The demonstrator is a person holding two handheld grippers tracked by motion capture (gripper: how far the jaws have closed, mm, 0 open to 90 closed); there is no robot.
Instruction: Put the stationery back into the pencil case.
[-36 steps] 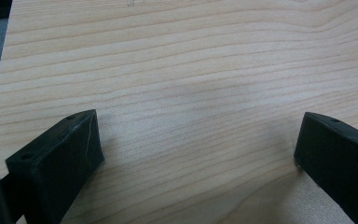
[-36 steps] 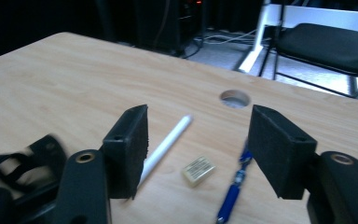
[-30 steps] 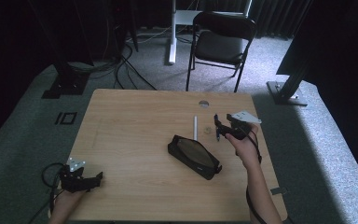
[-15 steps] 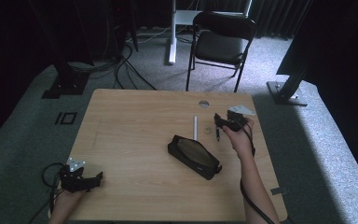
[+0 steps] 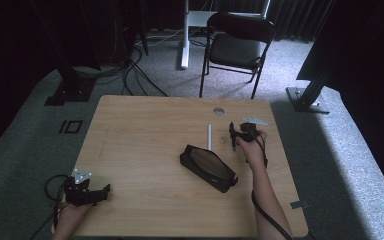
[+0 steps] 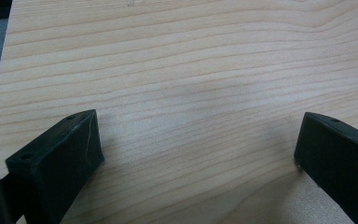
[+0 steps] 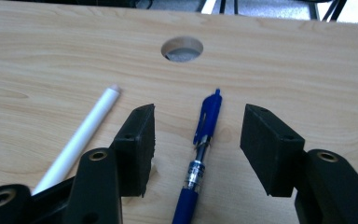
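Right gripper (image 7: 196, 140) low over the table (image 5: 145, 130), jaws half apart and just been closing; blue pen (image 7: 200, 154) lies flat between them, pads not touching it. White stick (image 7: 81, 135) just beside the pen, black case (image 5: 207, 167) nearby. Left gripper (image 6: 196, 154) wide, nothing between its jaws

Your right gripper (image 7: 196, 140) stands over the pen (image 7: 200, 154), which lies on the table (image 5: 145, 130) between its jaws, untouched. The stick (image 7: 81, 135) lies just left of the pen, the table hole (image 7: 182, 49) beyond both. The case (image 5: 207, 167) sits nearer you. Your left gripper (image 5: 100, 192) rests at the near left corner.
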